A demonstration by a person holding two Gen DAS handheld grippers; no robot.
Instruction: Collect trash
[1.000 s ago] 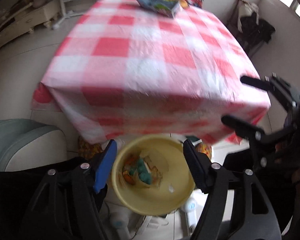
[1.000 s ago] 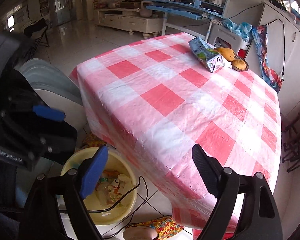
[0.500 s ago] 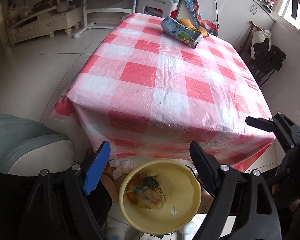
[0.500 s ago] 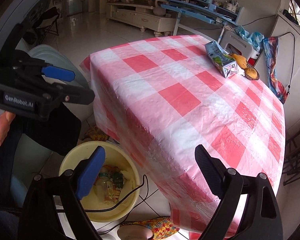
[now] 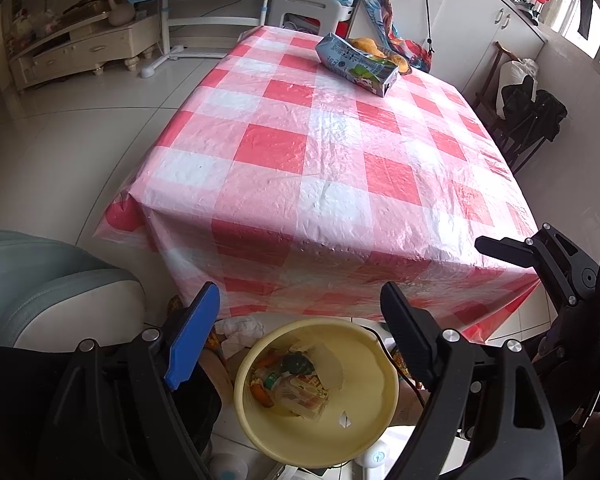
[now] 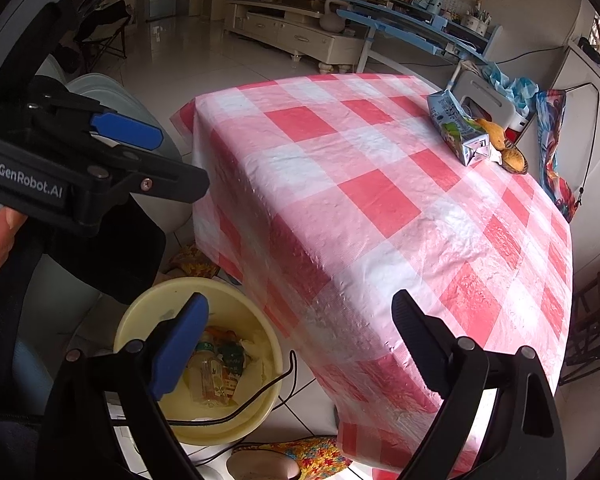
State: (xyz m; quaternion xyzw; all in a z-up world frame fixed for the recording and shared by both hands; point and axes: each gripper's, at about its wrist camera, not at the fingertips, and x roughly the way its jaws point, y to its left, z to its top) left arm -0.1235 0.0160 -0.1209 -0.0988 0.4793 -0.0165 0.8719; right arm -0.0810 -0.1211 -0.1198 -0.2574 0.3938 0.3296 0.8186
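Left wrist view first: left gripper [image 5: 300, 332] held above the yellow bin [image 5: 380, 420], jaws spread wide, nothing between them. Same in the right wrist view for the right gripper [image 6: 300, 338]: wide open, empty, hanging over the near corner of the table [image 6: 380, 240], with the bin [image 6: 140, 320] low on the floor at its left side. Inside the bin already some trash [image 5: 288, 384]: a small bottle, a juice box, crumpled wrappers, a scrap of white paper.

Judged from this: between two pickups, both tools free, the drop-off place just beside the table edge. Remaining trash on the checked cloth seems to be the milk carton [image 5: 356, 65], lying on its side at the far end, well apart from both grippers. Just behind it, touching or almost touching, some orange-yellow peels or fruit [image 6: 500, 140]; cannot tell surely which, nor whether it counts as trash.

Next move, probably: a long reach across the whole table toward the carton, jaws kept open and turned to close over the narrow sides of the carton, not the long flat face. Care needed with the plastic cloth, wrinkled and loose, easy to catch together with the carton. Afterwards, carrying back to the near edge and release above the bin.
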